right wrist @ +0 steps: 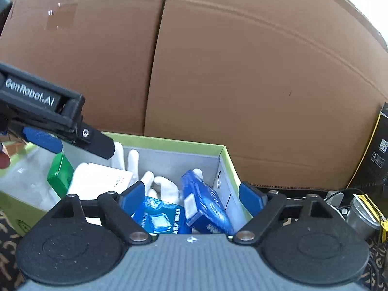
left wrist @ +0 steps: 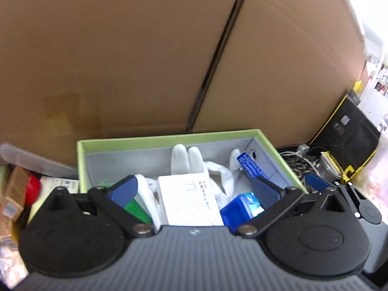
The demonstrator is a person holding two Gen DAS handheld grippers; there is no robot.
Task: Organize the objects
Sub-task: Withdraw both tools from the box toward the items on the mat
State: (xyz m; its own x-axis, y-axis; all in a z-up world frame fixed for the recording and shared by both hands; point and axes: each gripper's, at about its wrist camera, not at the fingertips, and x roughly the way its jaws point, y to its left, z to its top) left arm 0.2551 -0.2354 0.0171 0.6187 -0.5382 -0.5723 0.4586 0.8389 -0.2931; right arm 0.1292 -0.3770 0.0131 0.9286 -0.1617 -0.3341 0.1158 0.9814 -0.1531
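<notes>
A green-rimmed grey box [left wrist: 169, 137] holds white gloves [left wrist: 186, 160], a white carton [left wrist: 189, 201], a green carton [left wrist: 138, 209], a blue packet [left wrist: 242, 209] and a blue box [left wrist: 253, 166]. My left gripper [left wrist: 194, 189] is open and empty just above the white carton. In the right wrist view the same box [right wrist: 194, 144] shows the green carton [right wrist: 59, 173], white carton [right wrist: 97, 179], blue packet [right wrist: 160, 218] and blue box [right wrist: 206, 208]. My right gripper [right wrist: 191, 197] is open and empty over the blue items. The left gripper [right wrist: 80, 143] shows there at the left.
A large cardboard box [left wrist: 145, 60] stands close behind. Small cartons and a red cap [left wrist: 32, 190] lie left of the box. Cables [left wrist: 300, 162], a black-yellow box [left wrist: 346, 131] and a clear cup [right wrist: 361, 215] sit to the right.
</notes>
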